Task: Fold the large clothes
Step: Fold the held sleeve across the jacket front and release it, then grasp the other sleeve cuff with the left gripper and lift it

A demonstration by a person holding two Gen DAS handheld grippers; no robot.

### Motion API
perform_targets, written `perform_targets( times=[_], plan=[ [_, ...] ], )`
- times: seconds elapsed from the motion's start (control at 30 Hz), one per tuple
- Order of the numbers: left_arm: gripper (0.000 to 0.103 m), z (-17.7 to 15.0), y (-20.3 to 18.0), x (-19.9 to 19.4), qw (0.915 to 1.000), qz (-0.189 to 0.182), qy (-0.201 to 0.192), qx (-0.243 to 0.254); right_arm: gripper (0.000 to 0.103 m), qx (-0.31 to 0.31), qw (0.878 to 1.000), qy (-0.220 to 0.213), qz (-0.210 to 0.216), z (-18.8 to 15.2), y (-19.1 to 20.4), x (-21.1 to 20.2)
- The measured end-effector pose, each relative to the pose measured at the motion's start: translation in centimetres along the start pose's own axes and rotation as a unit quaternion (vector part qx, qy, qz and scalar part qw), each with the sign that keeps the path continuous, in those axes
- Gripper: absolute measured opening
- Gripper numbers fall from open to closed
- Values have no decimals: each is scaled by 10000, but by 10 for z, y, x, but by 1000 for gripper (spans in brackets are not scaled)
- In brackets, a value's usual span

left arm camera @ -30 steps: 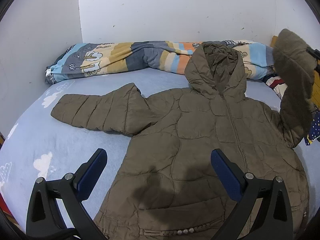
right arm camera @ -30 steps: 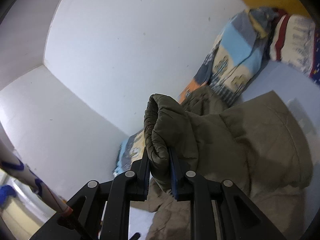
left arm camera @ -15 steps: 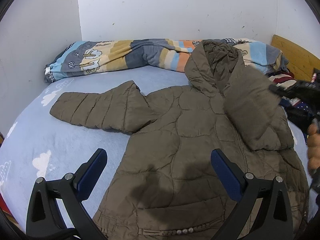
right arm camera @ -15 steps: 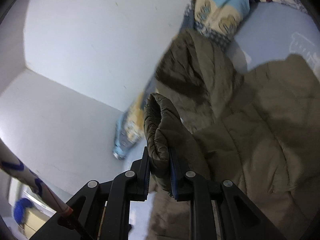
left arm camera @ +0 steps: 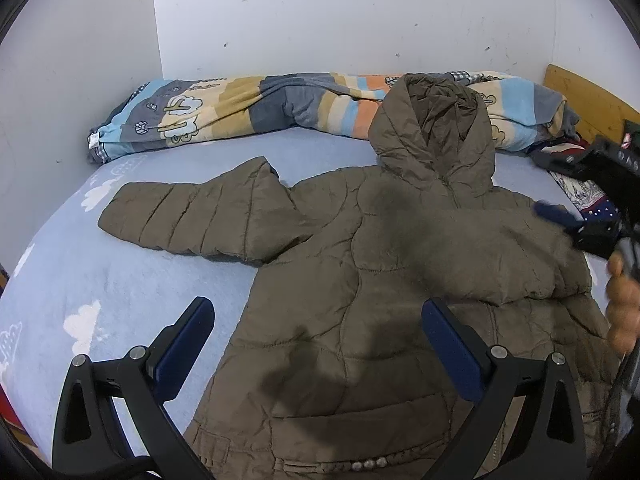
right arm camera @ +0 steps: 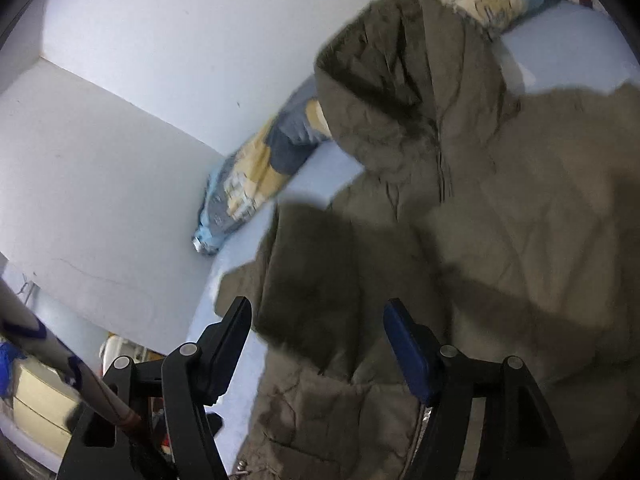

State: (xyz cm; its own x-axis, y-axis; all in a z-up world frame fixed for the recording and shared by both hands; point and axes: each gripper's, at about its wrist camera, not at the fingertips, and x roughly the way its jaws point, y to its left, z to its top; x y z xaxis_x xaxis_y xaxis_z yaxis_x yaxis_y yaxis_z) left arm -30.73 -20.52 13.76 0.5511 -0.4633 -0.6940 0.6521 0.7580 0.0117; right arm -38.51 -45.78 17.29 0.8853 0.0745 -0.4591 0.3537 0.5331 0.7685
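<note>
Left gripper [left arm camera: 318, 340] hangs low over the jacket's [left arm camera: 360, 280] lower front, fingers spread wide, nothing between them, pointed toward the hood [left arm camera: 436, 136]. Right gripper [right arm camera: 318, 344] also spread wide and empty, tilted down over the jacket's chest; in the left view it sits at the right edge, with the holder's hand [left arm camera: 622, 304] partly visible below it. Brown puffer jacket lies front-up on the blue bed sheet [left arm camera: 100, 280], hood toward the wall. One sleeve [left arm camera: 192, 220] stretches out flat to the left, the other sleeve [left arm camera: 500, 256] lies folded across the chest. Striped blanket [left arm camera: 240, 108] rolled along the wall behind the hood.
</note>
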Motion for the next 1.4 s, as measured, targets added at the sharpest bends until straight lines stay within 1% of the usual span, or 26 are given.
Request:
perform_targets(
  times=[0.03, 0.1, 0.17, 0.2, 0.23, 0.27, 0.3, 0.33, 0.37, 0.4, 0.47, 0.5, 0.6, 0.67, 0.7, 0.77, 0.8, 0.83, 0.9, 0.97, 1.03, 1.1, 1.2, 1.27, 1.33, 1.4],
  plan=[
    [103, 0, 0, 1, 10000, -6, 20, -6, 74, 22, 9999, -124, -39, 1, -1, -11],
    [103, -1, -1, 2, 10000, -18, 47, -7, 74, 80, 9979, -417, -493, 13, -16, -26],
    [103, 0, -2, 3, 10000, -11, 63, 7, 74, 159, 9883, -534, -1422, 20, -40, -35],
    [103, 0, -2, 4, 10000, -12, 69, 10, 74, 200, 9795, -528, -1932, 22, -54, -37],
    [103, 0, -3, 4, 10000, -16, 75, 11, 74, 215, 9730, -507, -2243, 22, -63, -37],
    [103, 0, -4, 5, 10000, -21, 88, 14, 74, 225, 9621, -400, -2686, 21, -74, -35],
    [103, 0, -5, 6, 9999, -25, 100, 23, 74, 163, 9500, -121, -3116, 17, -87, -27],
    [103, 0, -6, 7, 9999, -20, 114, 50, 74, 114, 9460, 99, -3239, 15, -95, -20],
    [103, -1, -7, 7, 9999, -12, 122, 70, 74, 17, 9425, 441, -3313, 11, -104, -6],
    [103, -1, -7, 7, 9999, 0, 133, 89, 74, -190, 9376, 593, -3421, 7, -106, 3],
    [103, -2, -6, 7, 9999, 2, 138, 74, 75, -412, 9295, 621, -3612, 7, -97, 8],
    [103, -2, -5, 6, 9999, -4, 137, 59, 75, -447, 9286, 605, -3633, 8, -90, 7],
    [103, -3, -3, 4, 9999, 30, 125, 38, 75, -987, 9381, 211, -3313, 10, -42, -4],
    [103, -4, -2, 4, 9999, 46, 146, 1, 76, -1208, 9426, 253, -3103, 2, -23, -4],
    [103, -5, -1, 4, 9998, 56, 166, -19, 76, -1199, 9493, 308, -2891, -6, -17, -2],
    [103, -6, 0, 5, 9997, 51, 231, -63, 76, -1155, 9574, 501, -2597, -27, -13, 4],
    [103, -7, 1, 6, 9996, 41, 264, -80, 76, -1155, 9567, 688, -2583, -38, -16, 13],
    [103, -8, 1, 6, 9995, 57, 285, -76, 76, -1171, 9531, 819, -2668, -48, -19, 18],
    [103, -9, 2, 6, 9995, 114, 304, -51, 76, -1263, 9411, 1108, -2933, -71, -32, 33],
    [103, -10, 5, 6, 9993, 137, 335, -80, 76, -1289, 9360, 1231, -3036, -85, -34, 34],
    [103, -12, 10, 5, 9991, 96, 385, -179, 76, -1166, 9427, 1114, -2920, -87, -27, 21],
    [103, -13, 15, 4, 9988, 82, 405, -254, 76, -983, 9567, 949, -2571, -90, -12, -6],
    [103, -14, 18, 3, 9985, 78, 445, -316, 76, -948, 9633, 782, -2388, -103, 13, -41],
    [103, -15, 21, 4, 9982, 79, 475, -360, 76, -1007, 9663, 822, -2221, -113, 27, -54],
    [103, -16, 24, 5, 9978, 117, 514, -393, 77, -1020, 9697, 836, -2058, -121, 35, -68],
    [103, -16, 26, 9, 9974, 145, 568, -409, 78, -971, 9731, 831, -1915, -119, 34, -78]
  ],
)
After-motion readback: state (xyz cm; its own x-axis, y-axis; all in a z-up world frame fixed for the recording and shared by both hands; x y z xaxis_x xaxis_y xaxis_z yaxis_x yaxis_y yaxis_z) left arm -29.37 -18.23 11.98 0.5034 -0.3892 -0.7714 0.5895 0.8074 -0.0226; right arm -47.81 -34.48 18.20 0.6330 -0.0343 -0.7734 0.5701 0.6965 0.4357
